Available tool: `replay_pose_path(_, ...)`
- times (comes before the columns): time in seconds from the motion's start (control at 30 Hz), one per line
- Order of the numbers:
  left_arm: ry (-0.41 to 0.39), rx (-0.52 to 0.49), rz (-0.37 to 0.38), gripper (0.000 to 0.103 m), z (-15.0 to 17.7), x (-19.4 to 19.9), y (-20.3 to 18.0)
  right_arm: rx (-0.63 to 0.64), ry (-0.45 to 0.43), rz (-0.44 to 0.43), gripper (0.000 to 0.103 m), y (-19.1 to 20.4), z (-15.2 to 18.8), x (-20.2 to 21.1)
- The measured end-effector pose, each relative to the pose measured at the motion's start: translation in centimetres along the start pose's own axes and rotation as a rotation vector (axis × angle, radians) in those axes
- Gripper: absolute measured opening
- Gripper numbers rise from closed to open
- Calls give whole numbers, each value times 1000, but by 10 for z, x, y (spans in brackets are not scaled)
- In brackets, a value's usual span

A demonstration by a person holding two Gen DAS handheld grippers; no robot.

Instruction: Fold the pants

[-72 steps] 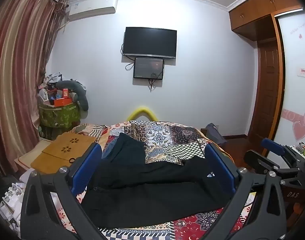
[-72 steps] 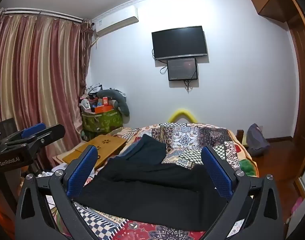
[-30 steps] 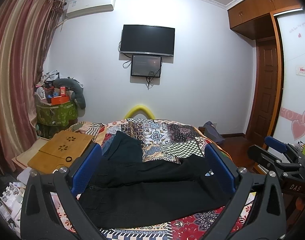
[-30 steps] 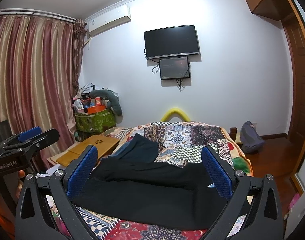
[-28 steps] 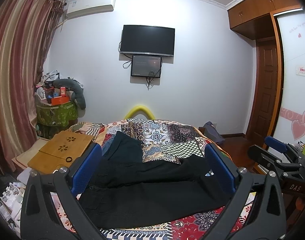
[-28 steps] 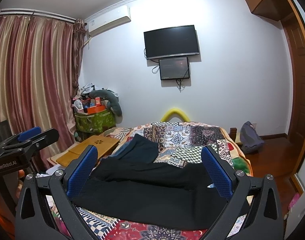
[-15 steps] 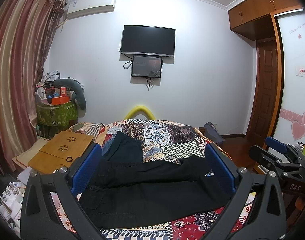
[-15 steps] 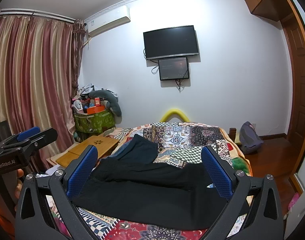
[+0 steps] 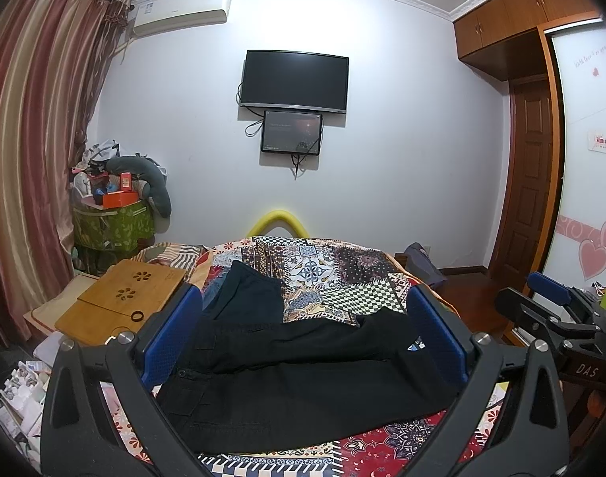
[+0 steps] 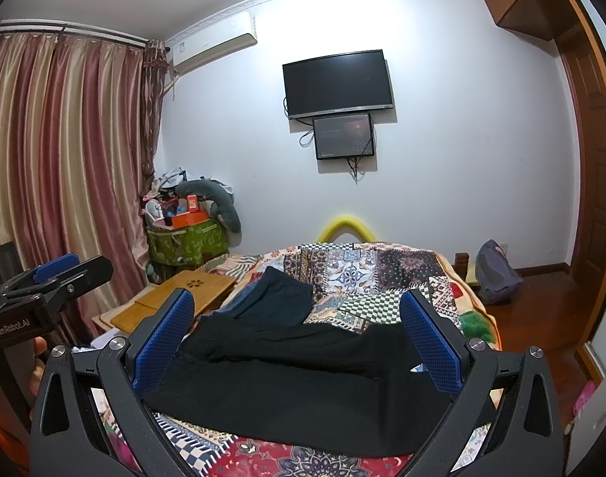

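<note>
So the black pants (image 9: 303, 381) are lying flat across the near end of the bed (image 9: 342, 274), on top of a patchwork quilt (image 9: 326, 266), legs running sideways with one leg draped a bit over the other. Just behind them on the quilt sits a darker folded garment (image 9: 247, 294).

Both claws hang above the near edge of the bed, not touching any cloth. Left claw (image 9: 304, 334) is spread wide, blue pads well apart, nothing between them. Right claw (image 10: 299, 338) is the same: wide and empty.

Container-wise, there's a green patterned bin (image 10: 187, 242) in the corner by the curtains (image 10: 64, 167), stuffed to overflowing: an orange box (image 10: 187, 218) on top, a grey neck pillow (image 10: 211, 198) slung over it, other bits I can't make out. A wooden lap desk (image 9: 124, 298) sits beside the bed.
</note>
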State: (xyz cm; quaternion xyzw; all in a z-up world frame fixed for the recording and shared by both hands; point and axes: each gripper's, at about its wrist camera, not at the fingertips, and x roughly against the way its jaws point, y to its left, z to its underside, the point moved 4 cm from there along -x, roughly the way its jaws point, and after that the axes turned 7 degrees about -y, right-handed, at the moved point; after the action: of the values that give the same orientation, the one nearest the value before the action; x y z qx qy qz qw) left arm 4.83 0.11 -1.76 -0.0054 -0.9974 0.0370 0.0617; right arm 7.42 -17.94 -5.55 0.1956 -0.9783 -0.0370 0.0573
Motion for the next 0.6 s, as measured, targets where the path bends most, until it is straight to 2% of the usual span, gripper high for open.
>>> replay_pose_path(0.6,20,-4,-5,103,11,-10,5,7,17,3,103,-2,6,-14)
